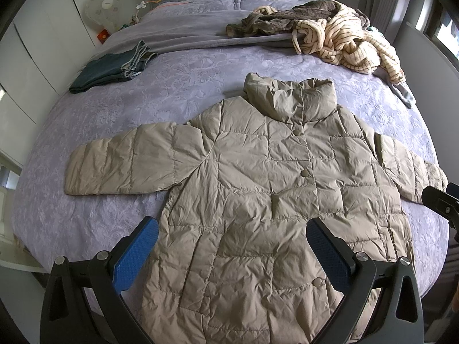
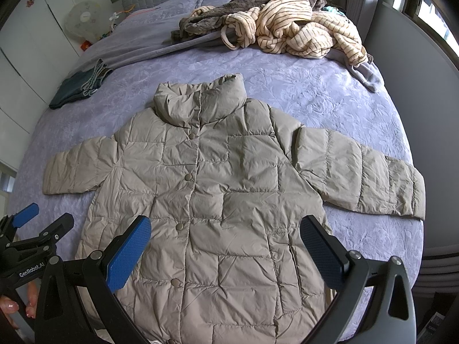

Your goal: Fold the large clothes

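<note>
at the far left of the bed [image 1: 200,66] a pair of jeans [image 1: 112,68] is lying already folded, so part of the laundry is looking done. the left gripper [image 1: 232,255] is hovering over the lower front of the puffer jacket [image 1: 272,186], its jaws standing wide apart and gripping nothing. the jacket is lying face up and spread flat in the middle of the purple bedspread, buttoned, collar pointing toward the headboard, its left sleeve [image 1: 120,166] stretching straight out. no fold is showing in it yet, so this garment is sitting at its starting point. the right gripper [image 2: 226,255] is hanging over the same hem area, jaws equally wide and empty. the right sleeve [image 2: 361,172] is also lying extended. toward the upper right, a striped robe [image 2: 301,31] is tangling with a brown garment [image 2: 218,14], unfolded and waiting. judging from this, both sleeves, the body fold and that pile are remaining.
</note>
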{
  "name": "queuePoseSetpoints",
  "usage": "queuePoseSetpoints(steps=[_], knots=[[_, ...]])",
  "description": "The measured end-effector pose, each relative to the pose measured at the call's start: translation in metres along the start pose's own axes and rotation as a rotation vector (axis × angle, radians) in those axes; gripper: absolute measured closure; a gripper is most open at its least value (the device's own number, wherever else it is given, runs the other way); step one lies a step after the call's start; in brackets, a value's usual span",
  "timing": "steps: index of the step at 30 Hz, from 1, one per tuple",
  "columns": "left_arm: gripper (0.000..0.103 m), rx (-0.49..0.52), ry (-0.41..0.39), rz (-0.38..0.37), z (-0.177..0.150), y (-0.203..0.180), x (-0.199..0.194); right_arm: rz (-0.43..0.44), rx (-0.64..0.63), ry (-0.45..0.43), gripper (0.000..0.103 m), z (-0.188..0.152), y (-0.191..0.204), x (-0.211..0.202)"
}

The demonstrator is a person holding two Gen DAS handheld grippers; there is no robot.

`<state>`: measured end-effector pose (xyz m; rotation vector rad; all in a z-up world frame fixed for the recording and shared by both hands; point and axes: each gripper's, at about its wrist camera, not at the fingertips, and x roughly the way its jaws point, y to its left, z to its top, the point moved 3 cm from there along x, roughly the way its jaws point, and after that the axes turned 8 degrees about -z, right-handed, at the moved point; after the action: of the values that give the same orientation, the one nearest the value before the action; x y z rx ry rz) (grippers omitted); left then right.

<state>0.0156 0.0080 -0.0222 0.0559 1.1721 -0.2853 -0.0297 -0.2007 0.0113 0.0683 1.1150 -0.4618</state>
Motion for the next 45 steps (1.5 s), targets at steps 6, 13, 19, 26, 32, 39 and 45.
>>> queuePoseSetpoints(steps=[6,13,19,26,32,39,45], knots=[[0.0,0.0,0.0,0.0,0.0,-0.0001,0.0,0.0,0.001,-0.001,0.0,-0.0006,-0.0003,-0.0001],[0.0,-0.001,-0.001,0.001,0.0,-0.0003,0.0001,0.001,0.0,-0.001,0.0,-0.0012,-0.0006,-0.0001],[0.0,-0.001,0.0,0.001,-0.0001,-0.0005,-0.0002,0.001,0.001,0.0,0.0,-0.0012,-0.0006,-0.0003],[0.0,-0.001,0.0,0.0,-0.0001,-0.0007,-0.0003,0.0,-0.003,-0.002,0.0,-0.0012,0.0007,-0.0005],[0.0,-0.002,0.0,-0.002,-0.0001,-0.0003,-0.0001,0.0,-0.002,0.006,0.0,-0.0009,0.0017,-0.0002],[0.0,0.003,-0.003,-0.004,-0.0003,-0.0016,-0.0004,0.001,-0.003,0.005,0.0,-0.0014,0.002,-0.0004],[0.0,0.011,-0.016,-0.034,-0.0021,-0.0054,-0.0035,-0.006,-0.004,0.007,0.0,-0.0021,0.002,-0.0012]])
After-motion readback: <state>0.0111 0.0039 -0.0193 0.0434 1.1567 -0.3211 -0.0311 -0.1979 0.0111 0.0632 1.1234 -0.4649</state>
